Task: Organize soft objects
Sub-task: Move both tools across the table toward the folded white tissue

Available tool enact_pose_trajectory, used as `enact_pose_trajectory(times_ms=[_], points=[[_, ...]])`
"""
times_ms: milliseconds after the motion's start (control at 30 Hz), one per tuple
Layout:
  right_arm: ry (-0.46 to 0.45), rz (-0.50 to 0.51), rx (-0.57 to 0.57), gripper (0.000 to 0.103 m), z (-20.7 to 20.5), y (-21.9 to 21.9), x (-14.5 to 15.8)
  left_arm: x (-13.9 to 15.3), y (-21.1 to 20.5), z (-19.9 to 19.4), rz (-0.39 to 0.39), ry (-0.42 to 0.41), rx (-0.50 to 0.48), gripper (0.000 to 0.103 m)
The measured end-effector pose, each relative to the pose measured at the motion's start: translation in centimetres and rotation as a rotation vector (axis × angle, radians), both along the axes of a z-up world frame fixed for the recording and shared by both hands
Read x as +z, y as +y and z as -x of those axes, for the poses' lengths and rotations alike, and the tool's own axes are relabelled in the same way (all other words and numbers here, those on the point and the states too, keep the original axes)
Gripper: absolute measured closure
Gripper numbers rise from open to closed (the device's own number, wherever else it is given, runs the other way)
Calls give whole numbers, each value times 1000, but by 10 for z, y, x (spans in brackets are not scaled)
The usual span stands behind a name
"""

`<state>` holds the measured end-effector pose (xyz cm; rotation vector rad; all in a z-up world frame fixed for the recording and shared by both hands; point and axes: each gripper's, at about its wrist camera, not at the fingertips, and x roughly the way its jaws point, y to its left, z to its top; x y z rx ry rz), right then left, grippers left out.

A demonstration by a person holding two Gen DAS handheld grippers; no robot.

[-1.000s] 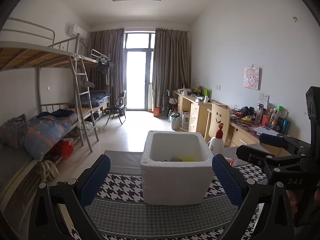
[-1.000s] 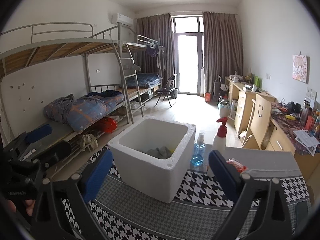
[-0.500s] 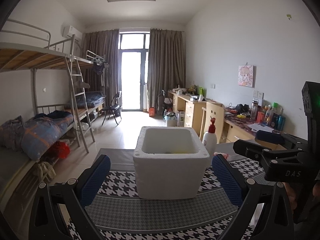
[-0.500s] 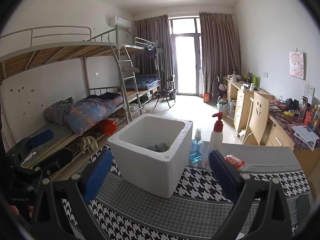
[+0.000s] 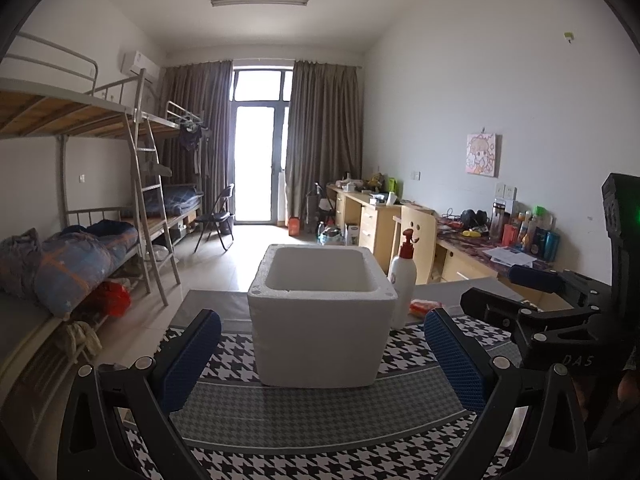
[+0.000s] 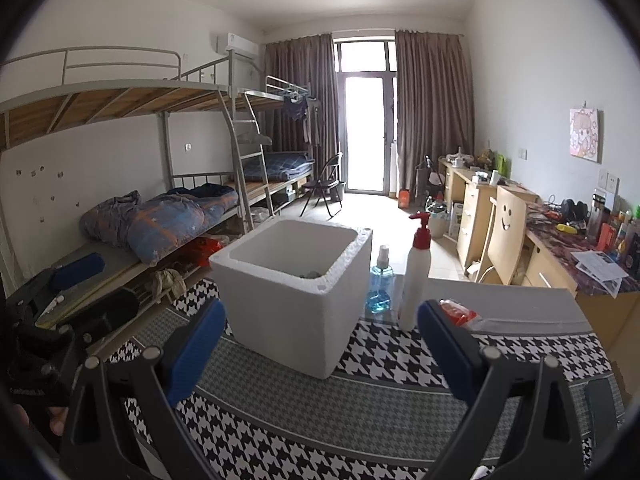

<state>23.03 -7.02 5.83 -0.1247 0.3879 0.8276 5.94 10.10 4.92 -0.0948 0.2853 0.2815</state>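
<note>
As both grippers drop back and lower, left view: box (image 5: 320,320) at 12, its inside now hidden; left gripper (image 5: 320,354) jaws spread wide, empty. Right view: grey cloth (image 6: 310,274) barely shows inside the box (image 6: 292,300) at 11; right gripper (image 6: 322,354) wide apart, holding nothing. Sorting looks done.

We see the left gripper (image 5: 322,356) in black plastic, blue textured pads (image 5: 192,356) on its jaws, silver screws; the right gripper (image 6: 320,356) matches, its body marked "DAS".
</note>
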Motion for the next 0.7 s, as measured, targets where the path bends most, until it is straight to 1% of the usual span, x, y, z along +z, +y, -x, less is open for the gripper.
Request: enact_pose_trajectory(times_ms=[600, 700], points=[[2, -4, -16, 5, 9, -16, -10, -8, -15, 9, -6, -22, -21, 1], [-10, -2, -23, 5, 10, -21, -11, -9, -17, 7, 1, -21, -28, 1]])
